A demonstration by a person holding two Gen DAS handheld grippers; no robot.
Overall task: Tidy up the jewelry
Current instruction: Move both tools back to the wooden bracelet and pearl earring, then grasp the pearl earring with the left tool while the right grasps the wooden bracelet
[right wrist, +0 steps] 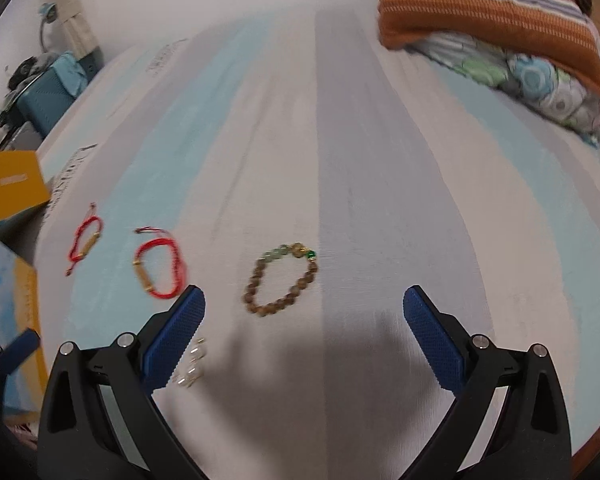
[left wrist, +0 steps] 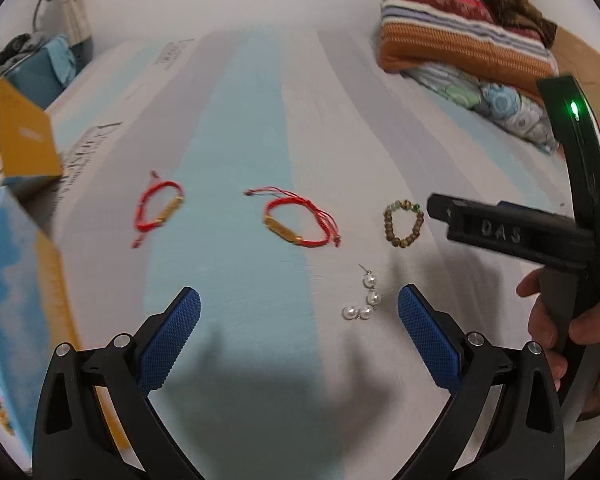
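Note:
Jewelry lies spread on a blue-and-white striped bedsheet (left wrist: 260, 128). Two red cord bracelets with gold bars lie side by side: one at the left (left wrist: 160, 210) (right wrist: 85, 245), one in the middle (left wrist: 296, 220) (right wrist: 160, 268). A brown bead bracelet with green beads (left wrist: 404, 224) (right wrist: 281, 278) lies to their right. Pearl earrings (left wrist: 364, 300) (right wrist: 190, 364) rest nearest to me. My left gripper (left wrist: 299, 300) is open above the sheet, the pearls just inside its right finger. My right gripper (right wrist: 304, 300) is open with the bead bracelet just beyond its fingertips; it also shows in the left wrist view (left wrist: 434, 206).
An open blue-and-yellow box (left wrist: 24, 280) (right wrist: 8, 300) with a raised yellow lid (left wrist: 24, 140) sits at the left edge of the bed. Folded striped and patterned blankets (left wrist: 460, 40) (right wrist: 492, 28) are piled at the far right. A hand (left wrist: 560, 328) grips the right tool's handle.

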